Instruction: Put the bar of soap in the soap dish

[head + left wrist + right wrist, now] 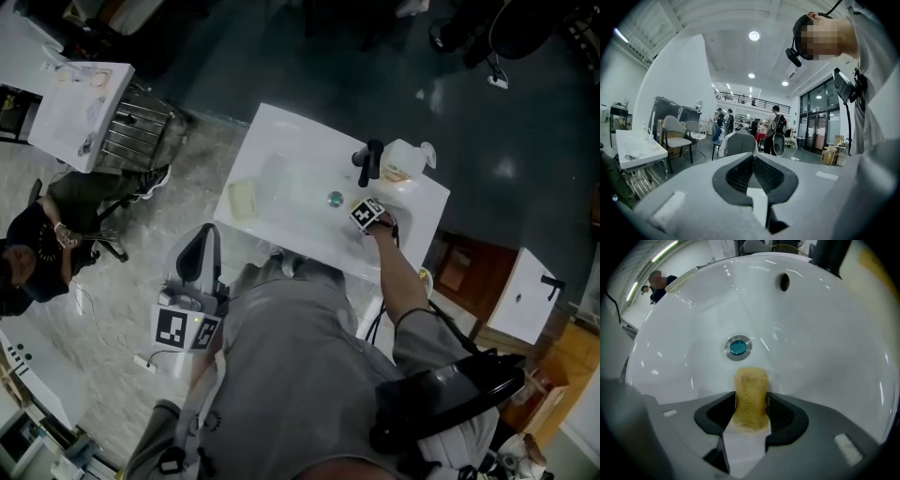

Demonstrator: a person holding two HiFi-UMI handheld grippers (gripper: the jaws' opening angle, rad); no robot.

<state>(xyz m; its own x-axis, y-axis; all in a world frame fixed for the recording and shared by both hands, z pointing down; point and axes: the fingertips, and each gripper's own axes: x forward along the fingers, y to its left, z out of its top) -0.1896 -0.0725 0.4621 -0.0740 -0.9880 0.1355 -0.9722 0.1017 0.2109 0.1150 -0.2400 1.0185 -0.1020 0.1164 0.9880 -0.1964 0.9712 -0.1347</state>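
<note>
The bar of soap (750, 380) stood on end between the jaws of the right gripper (751, 397), both dark pads pressed against its long flat faces. It was low in the white sink (825, 348), just in front of the blue-centred drain (738, 347). Its surface looked yellowish and grainy with moulded lettering. It was probably light and firm, but slick if wet and soft enough to dent, so a moderate squeeze across the broad faces near its middle seemed safest.

The left gripper (752, 161) was held level away from the sink, its jaws closed together with nothing between them.

Only the right gripper view showed the grip and the overflow hole (783, 282) on the far wall. The head view hid the soap under the marker cube (367, 214), but it alone showed the black tap (373, 161) and a pale yellow rectangular item (243, 200) on the opposite rim. That item may have been the soap dish, though it was too small to tell. The left gripper view showed only the room, with chairs and people far off.
</note>
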